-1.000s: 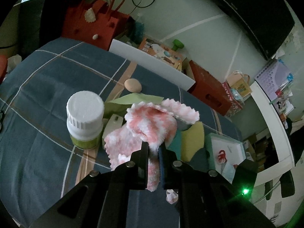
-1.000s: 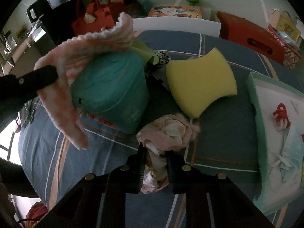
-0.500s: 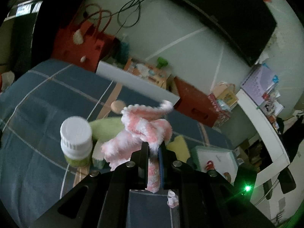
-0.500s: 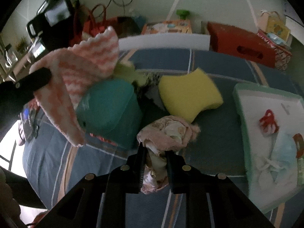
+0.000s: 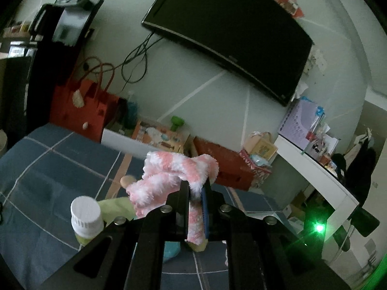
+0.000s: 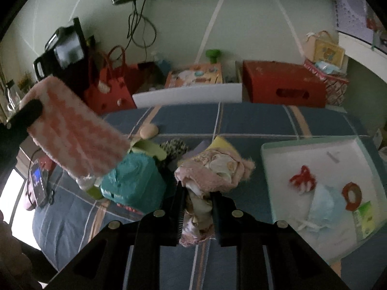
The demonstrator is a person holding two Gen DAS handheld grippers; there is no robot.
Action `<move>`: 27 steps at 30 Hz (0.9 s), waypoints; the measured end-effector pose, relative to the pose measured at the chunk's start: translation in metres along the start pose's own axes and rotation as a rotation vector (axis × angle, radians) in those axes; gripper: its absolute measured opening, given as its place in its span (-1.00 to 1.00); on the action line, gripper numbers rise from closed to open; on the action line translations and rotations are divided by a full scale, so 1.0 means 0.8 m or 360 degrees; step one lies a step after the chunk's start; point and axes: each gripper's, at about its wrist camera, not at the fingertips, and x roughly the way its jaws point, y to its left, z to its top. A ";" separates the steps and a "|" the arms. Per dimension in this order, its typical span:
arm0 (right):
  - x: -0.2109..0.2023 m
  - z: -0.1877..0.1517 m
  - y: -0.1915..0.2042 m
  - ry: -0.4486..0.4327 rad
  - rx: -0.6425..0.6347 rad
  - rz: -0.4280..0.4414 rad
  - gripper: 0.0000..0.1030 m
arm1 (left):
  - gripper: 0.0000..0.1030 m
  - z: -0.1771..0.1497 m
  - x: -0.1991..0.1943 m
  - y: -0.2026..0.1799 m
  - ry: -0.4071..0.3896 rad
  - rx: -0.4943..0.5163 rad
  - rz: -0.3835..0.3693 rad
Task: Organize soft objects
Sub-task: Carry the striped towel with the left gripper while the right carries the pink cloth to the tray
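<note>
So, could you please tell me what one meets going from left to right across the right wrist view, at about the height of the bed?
Pink-and-white fluffy cloth → teal pouch → bundled pink cloth in the right claw → white tray → red hair clip → red ring.

A fluffy pink-and-white striped cloth (image 5: 174, 178) hangs in the air, pinched at one edge, its body flopped to the left and a narrow strip dangling down. Seen from the right wrist, it spreads flat and tilted. A crumpled pale pink garment (image 6: 212, 171) with a cream printed lining is bunched and lifted above the blue checked bedspread (image 6: 254, 123).
</note>
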 end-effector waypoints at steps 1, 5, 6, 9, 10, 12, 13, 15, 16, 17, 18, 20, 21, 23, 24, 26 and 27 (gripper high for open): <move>-0.003 0.002 -0.003 -0.0011 0.0009 -0.0007 -0.59 | -0.83 0.001 -0.001 -0.002 -0.0012 0.0009 -0.0006; -0.007 0.007 -0.022 -0.0031 0.0066 -0.0037 -0.59 | -0.83 0.000 0.001 -0.010 -0.0013 0.0038 -0.0025; -0.007 0.007 -0.027 -0.0032 0.0081 -0.0042 -0.59 | -0.83 -0.001 0.004 -0.012 -0.0002 0.0045 -0.0027; -0.009 0.010 -0.047 -0.0040 0.0141 -0.0076 -0.59 | -0.83 -0.005 0.010 -0.020 0.0029 0.0067 -0.0038; -0.011 0.010 -0.053 -0.0042 0.0156 -0.0088 -0.59 | -0.83 -0.006 0.012 -0.023 0.0041 0.0078 -0.0043; -0.012 0.011 -0.070 -0.0047 0.0198 -0.0126 -0.59 | -0.83 -0.008 0.019 -0.030 0.0074 0.0109 -0.0047; -0.011 0.011 -0.080 -0.0043 0.0222 -0.0150 -0.59 | -0.83 -0.010 0.021 -0.033 0.0083 0.0118 -0.0049; -0.010 0.011 -0.099 -0.0037 0.0272 -0.0184 -0.59 | -0.83 -0.013 0.030 -0.042 0.0118 0.0142 -0.0053; -0.010 0.010 -0.110 -0.0034 0.0302 -0.0196 -0.59 | -0.83 -0.014 0.034 -0.046 0.0133 0.0151 -0.0055; -0.009 0.011 -0.122 -0.0031 0.0336 -0.0207 -0.59 | -0.83 -0.016 0.041 -0.053 0.0159 0.0169 -0.0056; -0.009 0.010 -0.134 -0.0032 0.0374 -0.0223 -0.59 | -0.83 -0.017 0.045 -0.058 0.0176 0.0184 -0.0057; -0.012 0.010 -0.159 -0.0035 0.0439 -0.0270 -0.59 | -0.83 -0.021 0.056 -0.071 0.0210 0.0219 -0.0062; -0.013 0.010 -0.169 -0.0034 0.0462 -0.0296 -0.59 | -0.83 -0.023 0.061 -0.078 0.0230 0.0237 -0.0065; -0.015 0.008 -0.189 -0.0036 0.0505 -0.0353 -0.59 | -0.83 -0.025 0.074 -0.092 0.0271 0.0268 -0.0079; -0.016 0.007 -0.202 -0.0033 0.0538 -0.0379 -0.59 | -0.83 -0.026 0.079 -0.098 0.0288 0.0278 -0.0087; -0.018 0.004 -0.220 -0.0037 0.0592 -0.0389 -0.59 | -0.83 -0.027 0.093 -0.110 0.0339 0.0294 -0.0119; -0.020 0.003 -0.230 -0.0042 0.0626 -0.0391 -0.59 | -0.83 -0.027 0.100 -0.118 0.0364 0.0304 -0.0141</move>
